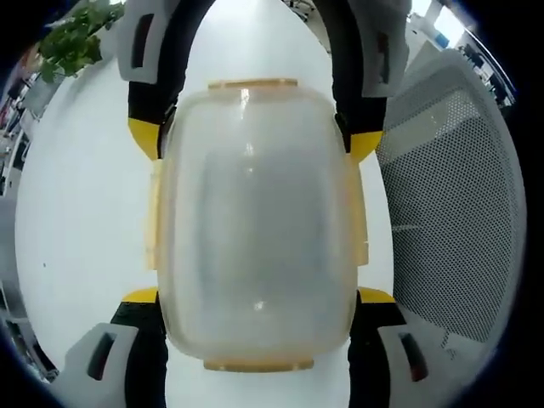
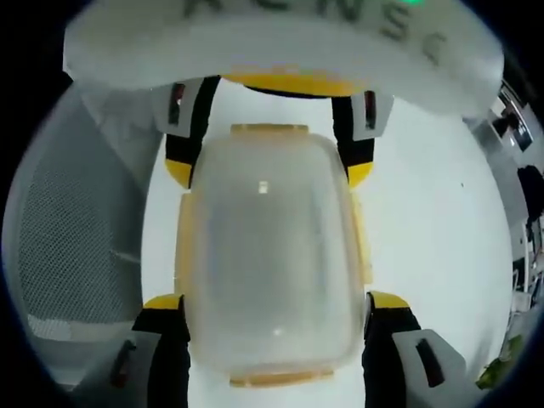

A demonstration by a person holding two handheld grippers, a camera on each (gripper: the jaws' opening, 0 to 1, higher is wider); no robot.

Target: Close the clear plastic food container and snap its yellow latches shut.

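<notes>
The clear plastic food container [image 1: 255,229] lies lengthwise between both grippers, its lid down on it. Yellow latches show at the far end [image 1: 252,83], the near end [image 1: 259,365] and along both long sides. My left gripper [image 1: 259,297] has its yellow-tipped jaws pressed against the near corners. My right gripper [image 1: 255,140] comes in from the top and clamps the far corners. In the right gripper view the same container [image 2: 272,255] sits between the right gripper [image 2: 276,302] below and the left gripper [image 2: 268,170] above.
A white table [image 1: 85,212] lies under the container. A grey mesh chair back [image 1: 450,195] stands close beside it, seen again in the right gripper view as the chair back [image 2: 76,229]. A green plant [image 1: 76,38] sits at the table's far corner.
</notes>
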